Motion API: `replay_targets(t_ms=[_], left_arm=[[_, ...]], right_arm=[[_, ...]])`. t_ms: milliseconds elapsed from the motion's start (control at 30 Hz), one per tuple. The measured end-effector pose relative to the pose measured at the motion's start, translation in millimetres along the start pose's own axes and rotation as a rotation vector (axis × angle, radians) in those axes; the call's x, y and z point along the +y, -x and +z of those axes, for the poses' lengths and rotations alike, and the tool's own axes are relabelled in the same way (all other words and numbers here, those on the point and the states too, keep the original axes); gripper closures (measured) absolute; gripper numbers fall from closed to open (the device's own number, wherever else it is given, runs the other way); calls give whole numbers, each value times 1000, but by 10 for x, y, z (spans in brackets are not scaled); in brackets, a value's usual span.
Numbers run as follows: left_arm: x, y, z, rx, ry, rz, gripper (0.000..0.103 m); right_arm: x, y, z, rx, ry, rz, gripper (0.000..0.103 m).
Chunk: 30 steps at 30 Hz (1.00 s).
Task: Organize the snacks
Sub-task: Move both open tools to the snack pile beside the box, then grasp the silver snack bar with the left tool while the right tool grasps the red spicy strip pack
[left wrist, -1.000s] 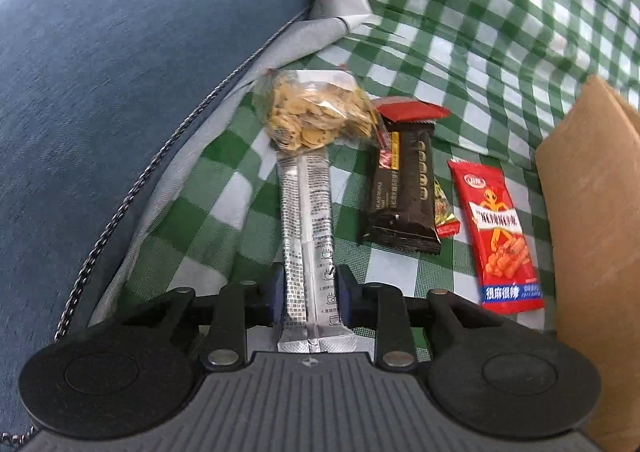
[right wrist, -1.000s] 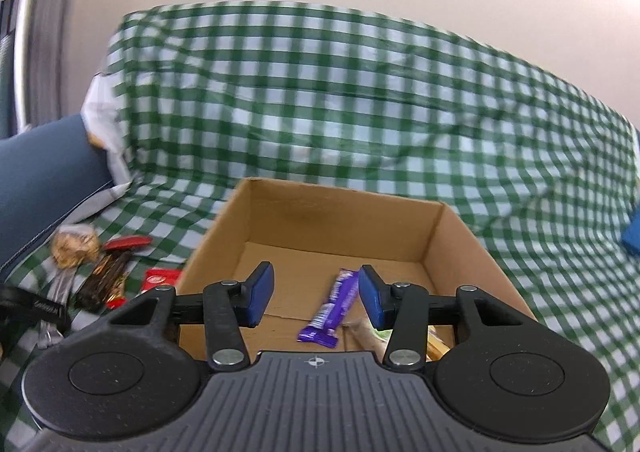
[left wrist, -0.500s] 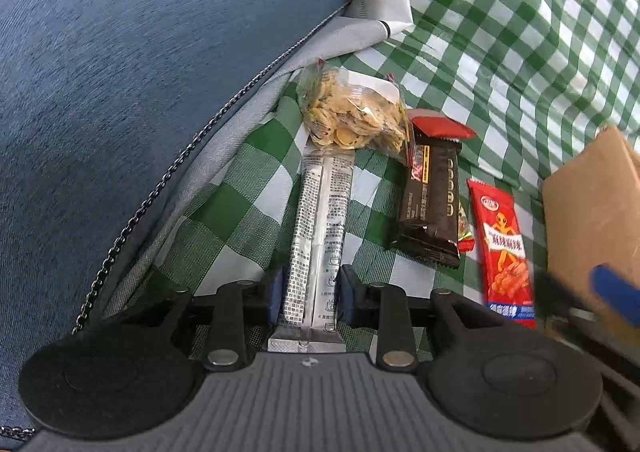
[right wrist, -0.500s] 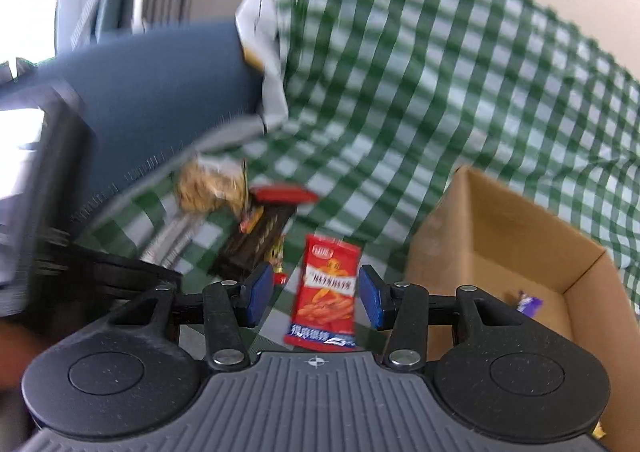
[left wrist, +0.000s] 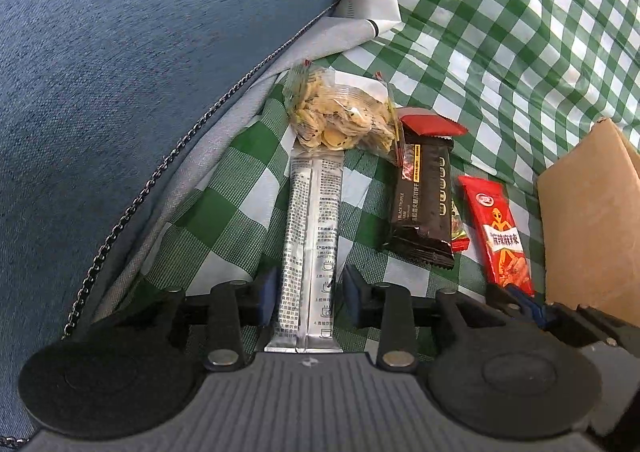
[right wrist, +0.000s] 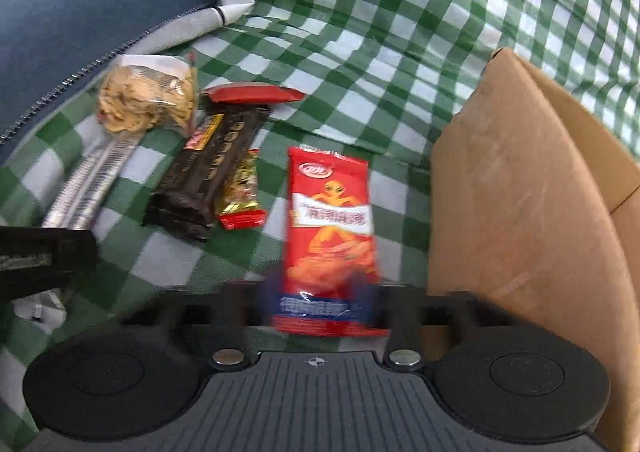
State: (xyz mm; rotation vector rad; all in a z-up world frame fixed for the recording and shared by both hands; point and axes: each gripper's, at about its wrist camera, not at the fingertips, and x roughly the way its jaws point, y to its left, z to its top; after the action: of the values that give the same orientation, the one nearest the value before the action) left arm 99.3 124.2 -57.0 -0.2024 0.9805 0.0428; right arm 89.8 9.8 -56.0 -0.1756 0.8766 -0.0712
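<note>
Five snacks lie outside the cardboard box (right wrist: 520,187), all to its left on the green-checked cloth (left wrist: 500,11), so by my reading most of the sorting is left; the box's inside is hidden from both views, so what it already holds cannot be told. Nearest the box is the red spicy-strip packet (right wrist: 330,219), its near end between the fingers of the right gripper (right wrist: 324,304), whose jaws are closing on it; the blur there leaves it unclear whether the pads press yet. Farther left of the box lie the black truffle bar (left wrist: 424,207) with a small red-and-gold candy (right wrist: 240,191) tucked against it, then a clear bag of yellow crackers (left wrist: 340,115). The silver stick sachet (left wrist: 312,252) lies farthest from the box, between the fingers of the left gripper (left wrist: 310,294), whose jaws are opening with a gap either side. The cloth is rumpled and appears to drape a soft seat; a blue zipped cushion (left wrist: 140,71) rises at the far left.
</note>
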Motion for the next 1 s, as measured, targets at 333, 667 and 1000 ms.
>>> replay_targets(t_ms=[333,667,1000], left_arm=[[-38,42,-50,-11,-49,-4,76],[-12,371,-398,27,-115,-100,77],[11,626,-658,4,-175,-66,61]], right_arm=[[93,693,-337,-68,117,136,102],[167,1250,-955,7,114,276,102],[101,1163,-988,-93,98,234,28]])
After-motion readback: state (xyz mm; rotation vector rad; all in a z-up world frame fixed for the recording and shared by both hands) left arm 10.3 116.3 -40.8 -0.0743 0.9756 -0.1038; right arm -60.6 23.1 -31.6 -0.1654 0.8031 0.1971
